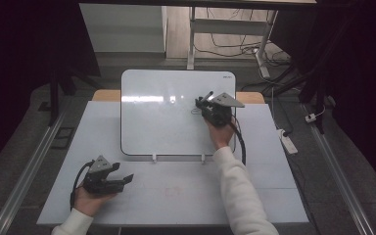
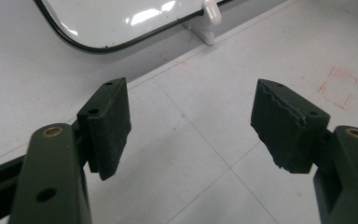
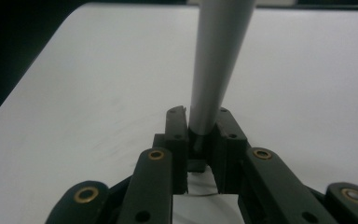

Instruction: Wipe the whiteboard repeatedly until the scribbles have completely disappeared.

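A white whiteboard (image 1: 166, 117) lies on the pale table (image 1: 186, 196), its rounded dark-edged corner (image 2: 121, 18) seen in the left gripper view. My right gripper (image 1: 201, 104) is over the board's right part, shut on a grey marker (image 1: 207, 95) whose end is down on the board beside a small drawn loop (image 1: 196, 112). In the right gripper view the marker's barrel (image 3: 219, 56) rises from between the jaws of the gripper (image 3: 200, 123), over the board (image 3: 98, 93). My left gripper (image 1: 127, 180) rests near the front left, open and holding nothing (image 2: 191, 126).
Two white feet (image 1: 153, 157) stick out at the board's near edge, one of them close up (image 2: 212, 14). A faint red square (image 2: 338, 86) is drawn on the table. A power strip (image 1: 288, 141) and cables lie on the floor to the right.
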Motion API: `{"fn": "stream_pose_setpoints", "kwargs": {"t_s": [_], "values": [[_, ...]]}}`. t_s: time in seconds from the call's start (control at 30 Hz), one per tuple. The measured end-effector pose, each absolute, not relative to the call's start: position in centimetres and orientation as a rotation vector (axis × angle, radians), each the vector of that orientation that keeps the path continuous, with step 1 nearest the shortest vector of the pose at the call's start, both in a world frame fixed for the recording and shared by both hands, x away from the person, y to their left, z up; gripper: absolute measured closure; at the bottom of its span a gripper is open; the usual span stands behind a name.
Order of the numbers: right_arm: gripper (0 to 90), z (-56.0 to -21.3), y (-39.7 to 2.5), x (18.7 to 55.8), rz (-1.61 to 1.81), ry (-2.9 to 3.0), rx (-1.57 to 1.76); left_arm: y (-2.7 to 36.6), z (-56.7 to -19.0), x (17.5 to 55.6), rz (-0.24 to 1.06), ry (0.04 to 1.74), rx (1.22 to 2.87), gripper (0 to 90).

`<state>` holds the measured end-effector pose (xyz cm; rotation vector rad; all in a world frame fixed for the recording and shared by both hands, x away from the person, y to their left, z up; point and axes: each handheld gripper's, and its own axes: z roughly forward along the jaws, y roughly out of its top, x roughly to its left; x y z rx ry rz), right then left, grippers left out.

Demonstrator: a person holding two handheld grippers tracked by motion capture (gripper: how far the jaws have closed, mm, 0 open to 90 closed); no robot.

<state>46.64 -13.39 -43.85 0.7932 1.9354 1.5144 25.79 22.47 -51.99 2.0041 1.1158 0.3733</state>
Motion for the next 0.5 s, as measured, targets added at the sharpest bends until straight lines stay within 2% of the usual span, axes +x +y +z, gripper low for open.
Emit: {"fn": "stream_pose_setpoints", "kwargs": {"t_s": [0.17, 0.33, 0.5], "values": [[78.2, -43.2, -17.1, 47.3, 1.547, 1.816, 0.940, 22.5, -51.9, 25.6, 0.380, 1.114, 1.995, 28.9], [78.2, -44.2, -15.0, 46.0, 1.479, 1.948, 0.785, 22.4, -52.0, 25.8, 0.375, 1.120, 2.005, 28.9], [78.2, -43.6, -17.6, 47.1, 1.562, 1.825, 0.937, 22.5, -51.9, 25.6, 0.384, 1.118, 1.997, 28.9]]}}
